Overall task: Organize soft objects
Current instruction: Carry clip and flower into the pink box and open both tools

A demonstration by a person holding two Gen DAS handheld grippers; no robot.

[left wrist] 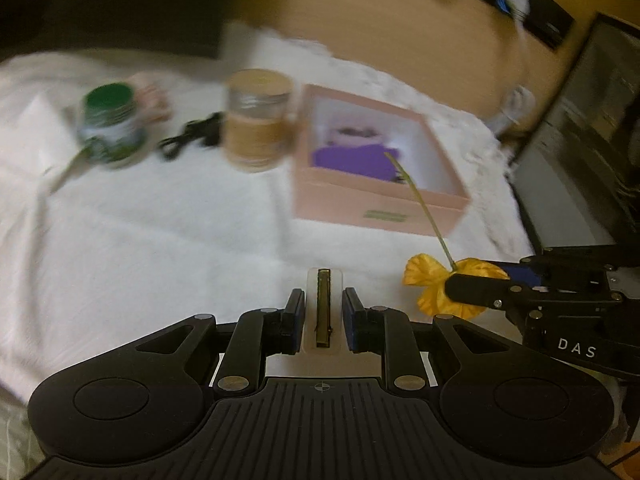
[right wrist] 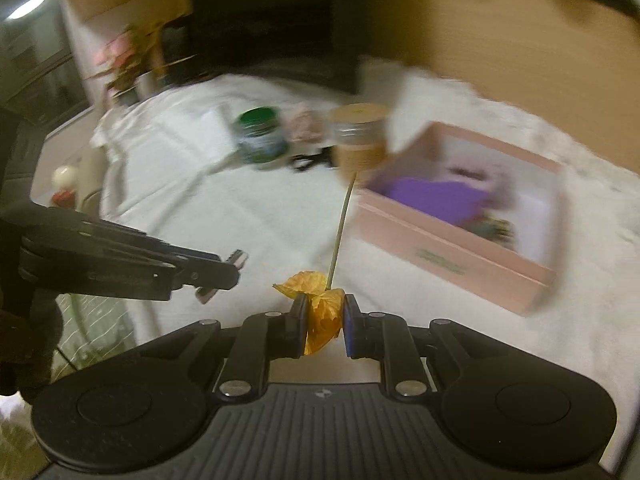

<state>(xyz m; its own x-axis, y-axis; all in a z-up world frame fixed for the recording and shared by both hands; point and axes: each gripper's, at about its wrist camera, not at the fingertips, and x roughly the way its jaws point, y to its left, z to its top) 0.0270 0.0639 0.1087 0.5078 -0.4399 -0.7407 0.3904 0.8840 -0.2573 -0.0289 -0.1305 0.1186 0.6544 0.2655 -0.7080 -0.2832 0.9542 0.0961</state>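
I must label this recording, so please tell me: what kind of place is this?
Probably a room at home: a white cloth covers the surface, which carries a pink box, two jars, and wooden furniture behind.

Orange fabric flower [right wrist: 322,312] pinched, stem up; pink box [right wrist: 456,256] open.

Both tongs [left wrist: 323,312] [right wrist: 325,320] angled down — clamped, loaded.

The white letters "DAS" can be read on the black body of the right gripper [left wrist: 476,296], at about four o'clock in the left wrist view. The pink box [left wrist: 376,196] has a small green label on its front side, but it is too blurry to read.
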